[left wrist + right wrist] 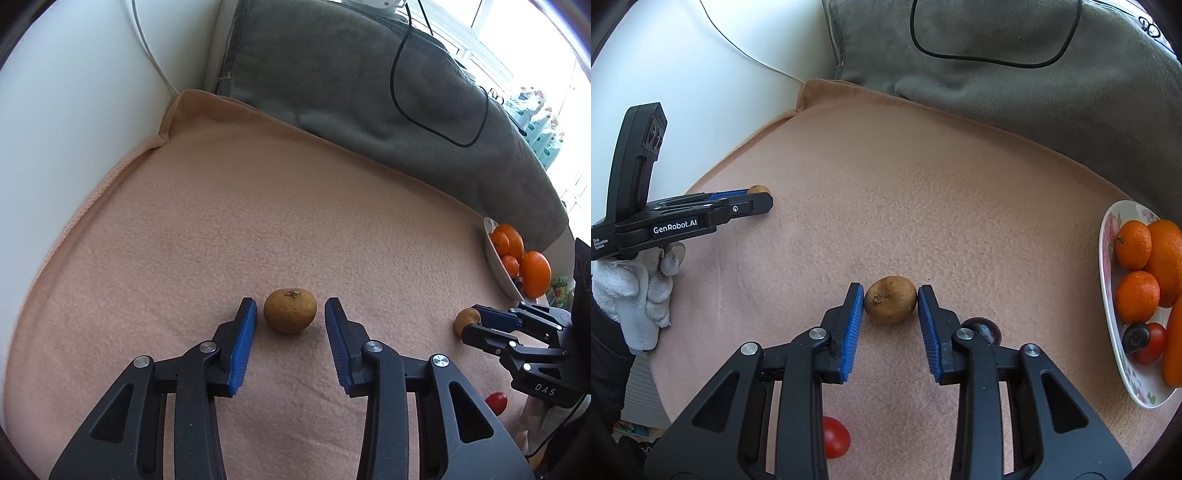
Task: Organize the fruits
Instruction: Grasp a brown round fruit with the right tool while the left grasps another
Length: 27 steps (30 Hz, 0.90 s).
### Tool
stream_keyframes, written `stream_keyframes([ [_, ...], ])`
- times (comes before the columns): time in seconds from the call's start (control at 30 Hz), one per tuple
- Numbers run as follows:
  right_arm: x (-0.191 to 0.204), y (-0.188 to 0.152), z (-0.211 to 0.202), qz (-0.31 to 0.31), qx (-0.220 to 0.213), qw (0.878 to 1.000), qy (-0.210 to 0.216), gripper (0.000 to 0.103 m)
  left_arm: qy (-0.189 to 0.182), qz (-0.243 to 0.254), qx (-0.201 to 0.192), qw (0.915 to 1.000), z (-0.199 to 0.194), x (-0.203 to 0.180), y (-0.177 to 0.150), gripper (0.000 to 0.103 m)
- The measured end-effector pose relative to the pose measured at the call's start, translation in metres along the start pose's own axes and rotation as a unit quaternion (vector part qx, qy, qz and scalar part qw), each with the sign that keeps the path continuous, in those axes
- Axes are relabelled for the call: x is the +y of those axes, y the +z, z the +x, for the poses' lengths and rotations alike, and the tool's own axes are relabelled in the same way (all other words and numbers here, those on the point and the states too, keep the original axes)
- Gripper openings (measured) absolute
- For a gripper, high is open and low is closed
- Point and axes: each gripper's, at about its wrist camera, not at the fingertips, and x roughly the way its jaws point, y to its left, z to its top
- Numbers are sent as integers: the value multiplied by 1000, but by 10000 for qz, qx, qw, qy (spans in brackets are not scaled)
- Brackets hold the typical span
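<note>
Blanket (221,229), peach, covers the work surface, with a grey cushion (332,74) behind it. Plate (1108,258) sits at the far right edge and carries oranges (1134,245), a red fruit and a dark one.

Left gripper (290,325) stands with jaws wide, a brown fruit (290,311) centred in the gap just ahead of the tips, clear of both pads. The fruit is slightly wider than tall, its stem scar up; its broad axis runs across the jaws, so a straight short advance and a close would, in my judgement, take it squarely.

Right gripper (891,302) has its jaws narrowed onto a second brown fruit (891,299), both blue pads (854,325) at or touching its sides; firm grip cannot be confirmed, and the fruit appears to rest on the blanket. This fruit lies nearer the plate, which is to the right of the jaws.

Loose items: a red tomato (834,437) beneath the right gripper's left finger and a dark fruit (982,326) just behind its right finger.
</note>
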Motion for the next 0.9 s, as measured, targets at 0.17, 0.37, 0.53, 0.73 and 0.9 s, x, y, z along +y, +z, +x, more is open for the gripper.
stream_keyframes([
  [0.17, 0, -3, 1, 20, -20, 10000, 15, 32, 11, -48, -17, 10000, 0, 2, 0, 27],
  [0.37, 0, -3, 1, 20, -31, 10000, 17, 32, 9, -7, -38, 10000, -1, 1, -1, 27],
  [0.53, 0, -2, -1, 22, -102, 9999, 48, 31, -30, 3, -76, 10000, -6, -1, -1, 27],
  [0.73, -1, -1, -12, 76, -250, 9996, 60, 31, -112, 35, -138, 9998, -15, -8, -2, 27],
  [0.9, -4, 0, -23, 145, -394, 9991, 69, 31, -179, 91, -178, 9996, -21, -16, -2, 27],
])
